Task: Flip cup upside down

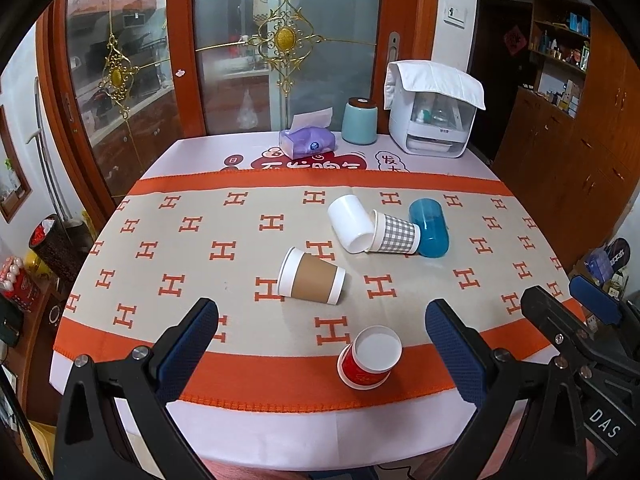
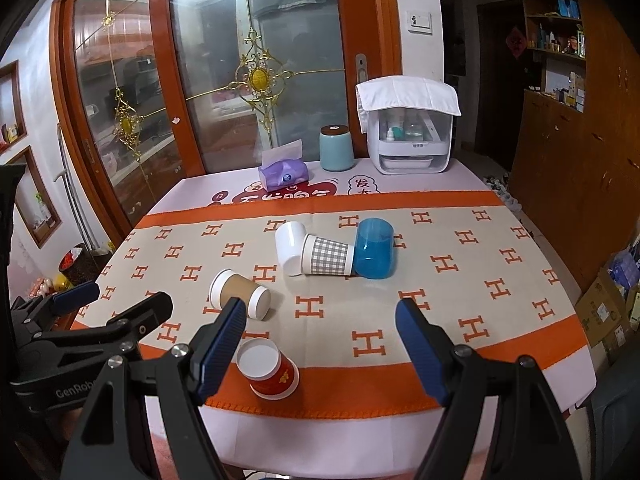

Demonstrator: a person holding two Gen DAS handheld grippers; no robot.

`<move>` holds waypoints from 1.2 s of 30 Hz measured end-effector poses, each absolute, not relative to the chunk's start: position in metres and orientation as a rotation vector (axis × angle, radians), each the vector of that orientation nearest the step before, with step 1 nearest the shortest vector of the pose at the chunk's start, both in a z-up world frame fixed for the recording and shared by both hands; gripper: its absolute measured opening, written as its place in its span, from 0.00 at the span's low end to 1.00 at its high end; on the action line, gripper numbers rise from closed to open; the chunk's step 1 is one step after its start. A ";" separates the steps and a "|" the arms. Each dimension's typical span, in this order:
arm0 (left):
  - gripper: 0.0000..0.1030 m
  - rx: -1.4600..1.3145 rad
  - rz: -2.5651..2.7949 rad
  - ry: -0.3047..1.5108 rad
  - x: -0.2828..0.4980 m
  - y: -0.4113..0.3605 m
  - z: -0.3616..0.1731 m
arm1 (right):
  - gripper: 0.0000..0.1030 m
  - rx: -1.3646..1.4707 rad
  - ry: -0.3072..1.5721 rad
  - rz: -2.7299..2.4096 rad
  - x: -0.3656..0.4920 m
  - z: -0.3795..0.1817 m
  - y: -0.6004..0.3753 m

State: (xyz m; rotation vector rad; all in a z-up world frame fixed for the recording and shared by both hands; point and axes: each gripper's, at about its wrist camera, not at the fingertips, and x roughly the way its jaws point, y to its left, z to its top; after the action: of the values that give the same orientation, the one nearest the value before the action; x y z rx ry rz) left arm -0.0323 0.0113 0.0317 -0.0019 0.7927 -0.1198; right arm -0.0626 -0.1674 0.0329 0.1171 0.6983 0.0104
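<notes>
The red cup stands upside down at the near edge of the table, on the orange border of the cloth; its white base faces up. Farther away, a brown-sleeved cup lies on its side. Beyond it and to the right lie three more cups touching each other in a row: a white cup, a checked cup and a blue cup; what is inside them I cannot tell.

The left gripper hangs above the near edge, spread wide and holding nothing. The right gripper is also spread wide and empty.

At the far edge stand a tissue pack, a green canister and a white box with bottles inside, covered by a cloth.
</notes>
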 end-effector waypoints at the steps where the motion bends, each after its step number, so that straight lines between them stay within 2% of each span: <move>1: 0.99 0.000 -0.118 0.794 -0.032 0.011 0.031 | 0.75 0.119 0.700 0.010 -0.062 0.033 -0.168; 36: 0.99 0.024 -0.095 0.822 -0.028 0.010 0.024 | 0.75 0.141 0.729 0.016 -0.057 0.022 -0.173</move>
State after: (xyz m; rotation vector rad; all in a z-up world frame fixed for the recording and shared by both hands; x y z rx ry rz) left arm -0.0282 0.0100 0.0242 0.0236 0.8220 -0.0949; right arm -0.0568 -0.1732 0.0219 0.1412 0.7287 0.0162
